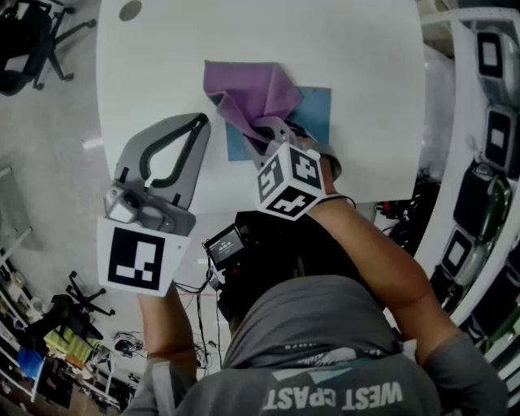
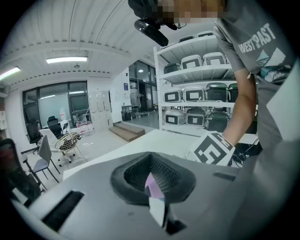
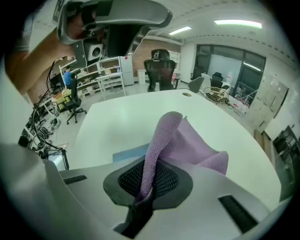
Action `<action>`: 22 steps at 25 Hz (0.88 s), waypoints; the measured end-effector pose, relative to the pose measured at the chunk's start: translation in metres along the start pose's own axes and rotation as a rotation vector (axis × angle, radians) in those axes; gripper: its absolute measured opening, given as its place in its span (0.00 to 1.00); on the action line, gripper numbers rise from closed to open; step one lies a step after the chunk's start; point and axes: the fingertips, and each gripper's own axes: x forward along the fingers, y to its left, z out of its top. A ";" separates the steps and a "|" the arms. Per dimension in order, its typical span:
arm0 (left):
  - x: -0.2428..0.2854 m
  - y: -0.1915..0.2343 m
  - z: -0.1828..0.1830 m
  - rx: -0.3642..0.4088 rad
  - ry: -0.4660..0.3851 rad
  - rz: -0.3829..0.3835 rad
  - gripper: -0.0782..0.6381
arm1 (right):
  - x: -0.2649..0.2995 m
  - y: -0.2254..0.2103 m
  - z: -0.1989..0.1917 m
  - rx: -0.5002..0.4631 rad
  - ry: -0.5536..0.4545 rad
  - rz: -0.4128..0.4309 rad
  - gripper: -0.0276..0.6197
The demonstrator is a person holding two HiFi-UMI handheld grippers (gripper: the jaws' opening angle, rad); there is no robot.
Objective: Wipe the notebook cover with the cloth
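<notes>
A purple cloth lies bunched on the white table, covering the left part of a blue notebook. My right gripper is shut on a fold of the cloth, which rises up from between its jaws. A strip of the notebook shows just left of them. My left gripper hangs over the table's near edge, left of the notebook. Its fingertips meet and hold nothing. In the left gripper view the left gripper shows only a thin slit between its jaws.
A round cable hole sits at the table's far left. Shelves with stored cases run along the right side. An office chair stands on the floor at far left. The person's body fills the near side.
</notes>
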 end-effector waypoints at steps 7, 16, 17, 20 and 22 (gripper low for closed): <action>-0.016 0.010 -0.008 -0.016 -0.001 0.029 0.11 | 0.009 0.013 0.017 0.009 -0.026 0.047 0.11; 0.005 -0.005 0.013 0.030 -0.032 -0.045 0.11 | -0.065 -0.059 -0.103 0.300 0.071 -0.170 0.11; 0.006 -0.006 0.015 0.035 -0.034 -0.053 0.11 | -0.072 -0.063 -0.114 0.320 0.084 -0.192 0.11; 0.010 -0.012 0.017 0.044 -0.037 -0.068 0.11 | -0.082 -0.066 -0.128 0.320 0.107 -0.214 0.11; 0.011 -0.016 0.016 0.043 -0.037 -0.068 0.11 | -0.078 -0.059 -0.119 0.271 0.104 -0.196 0.11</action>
